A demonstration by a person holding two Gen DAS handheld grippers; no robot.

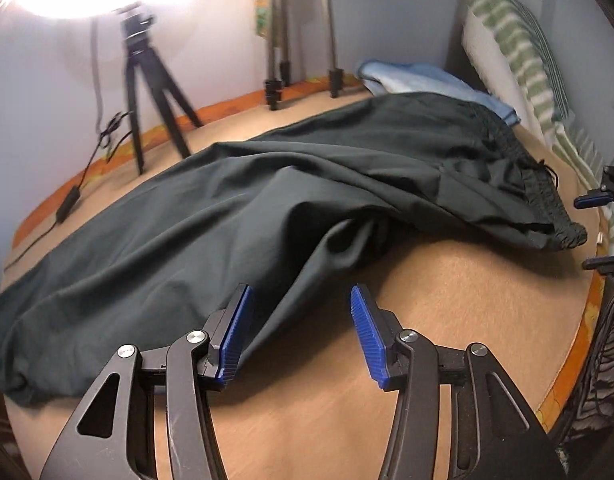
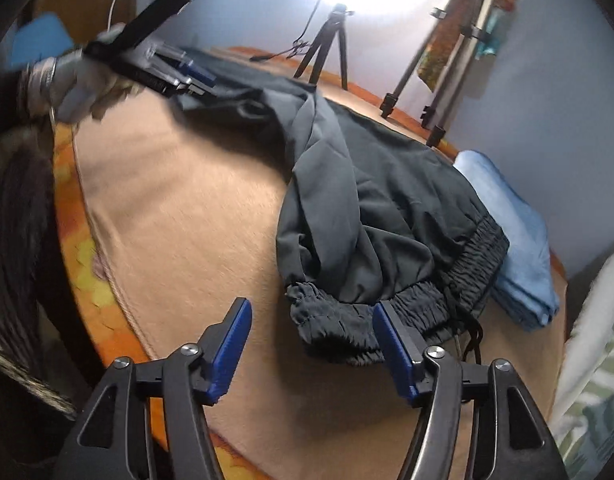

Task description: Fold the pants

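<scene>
So you have the dark pants (image 1: 307, 184) spread across the tan blanket (image 1: 447, 300) on the bed, legs running toward the far left corner and the elastic waistband (image 2: 387, 312) at the right end, close to the near edge. Beside the waistband, toward the far edge, lies a folded light-blue cloth (image 2: 515, 240), touching or nearly touching the pants.

Your left gripper (image 1: 299, 332) hovers released over the near edge of one trouser leg, jaws wide apart with nothing between them; the left pad sits right at the hem of the fabric. Your right gripper (image 2: 311, 344) is likewise spread and empty, pointing at the gathered waistband, its right finger overlapping the elastic in view.

Judging by the soft ripples and the way one leg is bunched over the other, the cloth is thin, light and limp, probably a little slick. It will sag and slide, not hold a crease by itself. The thick ruched waistband looks like the surest place for the right jaws to bite, away from the loose drawstring (image 2: 471, 332). For the left, pinch a doubled edge or the cuff, so that one layer does not slip out.

No brand, label or readable writing shows on the pants or on anything nearby.
</scene>
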